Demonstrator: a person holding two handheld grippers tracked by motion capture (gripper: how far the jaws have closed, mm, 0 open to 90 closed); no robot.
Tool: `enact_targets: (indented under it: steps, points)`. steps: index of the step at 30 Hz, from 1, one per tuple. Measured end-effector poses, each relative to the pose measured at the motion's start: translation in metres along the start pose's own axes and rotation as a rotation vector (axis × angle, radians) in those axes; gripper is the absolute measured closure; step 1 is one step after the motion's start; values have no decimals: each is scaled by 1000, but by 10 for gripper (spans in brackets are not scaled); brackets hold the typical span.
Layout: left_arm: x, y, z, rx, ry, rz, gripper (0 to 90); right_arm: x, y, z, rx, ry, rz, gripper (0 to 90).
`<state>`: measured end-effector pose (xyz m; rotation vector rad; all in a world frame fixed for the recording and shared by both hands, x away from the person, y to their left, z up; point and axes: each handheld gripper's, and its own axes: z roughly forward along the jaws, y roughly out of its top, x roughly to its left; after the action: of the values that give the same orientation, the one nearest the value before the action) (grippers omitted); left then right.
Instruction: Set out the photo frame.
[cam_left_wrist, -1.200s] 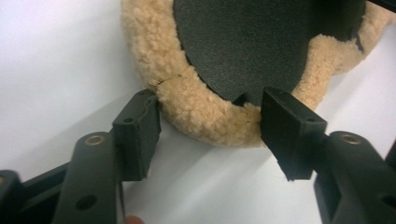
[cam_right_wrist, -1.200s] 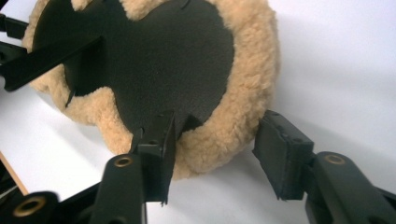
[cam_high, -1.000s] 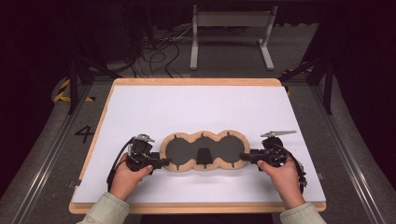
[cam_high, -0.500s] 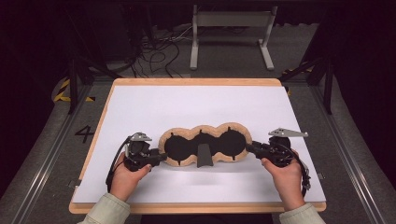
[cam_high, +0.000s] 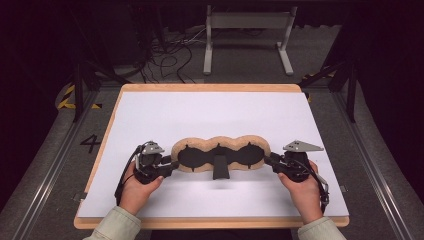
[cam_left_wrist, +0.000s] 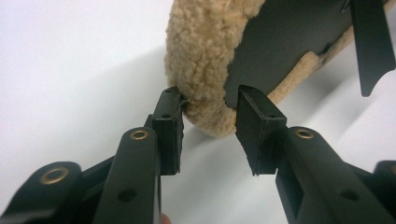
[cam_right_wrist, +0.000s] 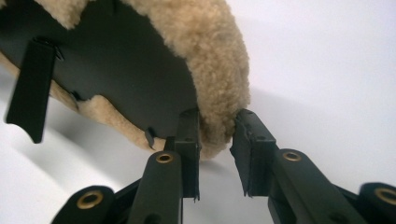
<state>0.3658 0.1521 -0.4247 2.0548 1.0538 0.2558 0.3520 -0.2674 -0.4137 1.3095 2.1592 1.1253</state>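
1. A dark room with cables on the floor (cam_high: 165, 55) and a grey metal stand (cam_high: 248, 35) lies beyond a wood-edged table (cam_high: 210, 88) covered by a white sheet (cam_high: 210, 120).
2. Near the table's front edge, midway between the two hands, hangs a three-lobed fleece pad (cam_high: 220, 145) — tan woolly rim, dark flat face turned toward the camera. It is held off the sheet, with its shadow on the white below.
3. A black strap (cam_high: 220, 167) dangles from the middle of the pad's lower edge.
4. The left gripper (cam_high: 172, 165) meets the pad's left end. In the left gripper view its jaws have just been closing, and the woolly rim (cam_left_wrist: 201, 70) sits between them: one pad presses the fleece, the other touches the edge of the dark face.
5. The right gripper (cam_high: 268, 160) takes the pad's right end. In the right gripper view its jaws, lately narrowed, pinch the rim (cam_right_wrist: 219, 70) — one on the dark side, one on the fleece.
6. Both hands rest low, their sleeves at the table's front edge.
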Motion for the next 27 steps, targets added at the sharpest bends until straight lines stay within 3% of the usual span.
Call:
enact_targets:
  steps: [8,15,27]
  points:
    - [0,0,-2,6,-19,-8,630,-1,-2,1,22,0,4,728]
    - [-1,-3,-8,20,-61,6,628,2,-8,-4,31,2,-25,727]
    - [-6,-10,-16,42,-85,40,654,9,-17,-15,48,10,-86,723]
